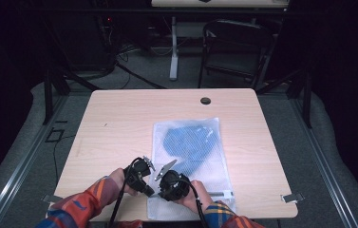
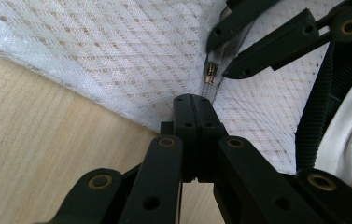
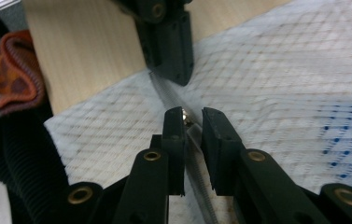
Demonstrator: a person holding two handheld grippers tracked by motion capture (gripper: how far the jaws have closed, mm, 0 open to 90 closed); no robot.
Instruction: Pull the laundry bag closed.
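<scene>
White mesh laundry bag (image 1: 188,164) lies flat on the table's (image 1: 119,123) near half, toward five o'clock, with a blue garment (image 1: 191,142) zipped inside, showing through the netting. Its zipper (image 3: 197,177) runs along the near edge. My left gripper (image 2: 193,100) has its jaws pressed together on the bag's edge right at the zipper's end. My right gripper (image 3: 192,116), touching close at three o'clock of it, holds its jaws narrow around the brass zipper slider (image 2: 210,73).
</scene>
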